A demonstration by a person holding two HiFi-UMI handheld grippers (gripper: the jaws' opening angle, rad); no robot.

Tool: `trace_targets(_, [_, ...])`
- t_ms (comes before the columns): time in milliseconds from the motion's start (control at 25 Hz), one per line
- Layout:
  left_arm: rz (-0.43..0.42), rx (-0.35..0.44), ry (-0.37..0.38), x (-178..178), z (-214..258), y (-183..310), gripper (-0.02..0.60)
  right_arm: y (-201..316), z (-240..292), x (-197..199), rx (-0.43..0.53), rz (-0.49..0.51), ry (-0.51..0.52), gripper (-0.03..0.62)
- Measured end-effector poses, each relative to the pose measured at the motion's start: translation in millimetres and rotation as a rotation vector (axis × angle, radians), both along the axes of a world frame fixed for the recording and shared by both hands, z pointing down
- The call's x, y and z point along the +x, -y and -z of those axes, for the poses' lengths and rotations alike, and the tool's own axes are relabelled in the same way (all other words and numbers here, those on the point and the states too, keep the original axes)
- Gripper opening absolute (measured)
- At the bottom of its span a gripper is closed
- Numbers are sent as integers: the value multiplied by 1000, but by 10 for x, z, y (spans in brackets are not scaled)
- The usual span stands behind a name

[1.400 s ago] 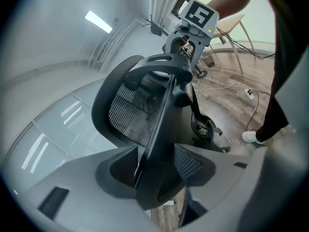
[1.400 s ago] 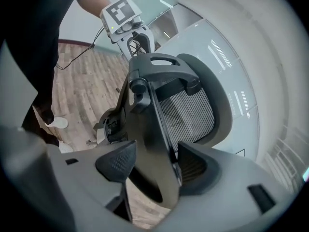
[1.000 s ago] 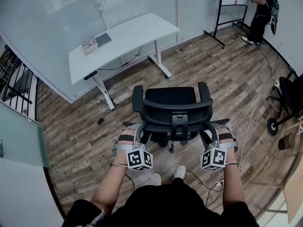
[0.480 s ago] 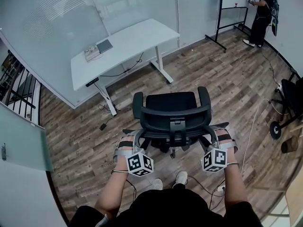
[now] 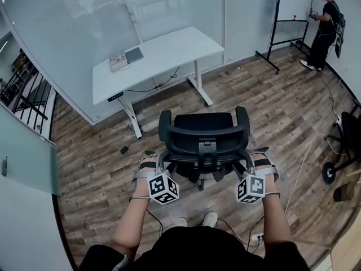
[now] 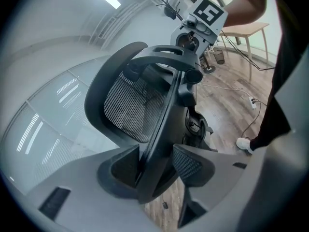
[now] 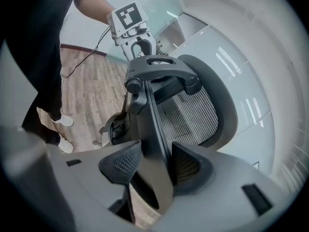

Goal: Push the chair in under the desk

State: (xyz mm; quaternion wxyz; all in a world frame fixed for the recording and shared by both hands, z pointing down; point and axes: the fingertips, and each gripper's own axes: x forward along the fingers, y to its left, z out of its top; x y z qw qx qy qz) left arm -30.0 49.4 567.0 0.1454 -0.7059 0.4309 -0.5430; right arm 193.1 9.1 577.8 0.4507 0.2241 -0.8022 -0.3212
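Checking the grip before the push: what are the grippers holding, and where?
Both hold the chair by its backrest frame: the left gripper clamps its left side, the right gripper its right.

Blk mesh chair (image 5: pixel 204 130), wht desk (image 5: pixel 169 49), brn wood-plank floor (image 5: pixel 271 100).

Open floor (image 5: pixel 172 101) between chair (image 5: pixel 203 124) and desk (image 5: pixel 163 52)

The chair (image 5: pixel 204 137) stands on the floor, well apart from the desk (image 5: pixel 163 55) at its 11 o'clock. The left gripper (image 5: pixel 162 161) clamps it at 7 o'clock, the right gripper (image 5: pixel 247 161) at 5 o'clock. A person (image 5: pixel 326 21) stands far off at 2 o'clock
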Motion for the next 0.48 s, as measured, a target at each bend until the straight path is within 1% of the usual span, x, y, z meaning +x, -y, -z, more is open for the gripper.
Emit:
trace_targets(160, [36,5,9,24,4,110,229,185,7,5,-7,31,18,206])
trace_targets(320, [73,20,3,-32,103,298,232,466,106,-72,-22,57,18,207])
trace_targets(480, [97,31,0,21,64,270,231,544,41,-55,-19,78,21,210])
